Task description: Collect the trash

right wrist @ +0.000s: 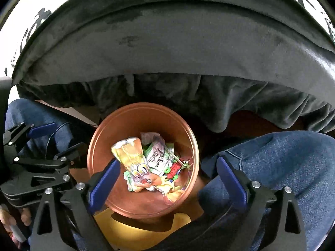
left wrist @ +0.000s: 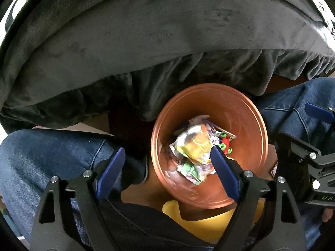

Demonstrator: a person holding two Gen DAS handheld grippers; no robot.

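Both the left gripper point(left wrist: 167, 156) and right gripper point(right wrist: 167, 167) hang wide and empty over the bin point(right wrist: 100, 138) of wrappers point(right wrist: 134, 156); next probably means finding more trash.

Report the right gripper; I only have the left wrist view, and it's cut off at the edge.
Observer: The right gripper is wide open, with nothing between its fingers.
Operator: Say where its fingers sit.
Observer: One blue pad overlaps the near rim of the copper bin. The other is over the person's jeans.
Operator: Check behind my own gripper.
Observer: A hand shows below the left gripper, at the lower left of the right wrist view.
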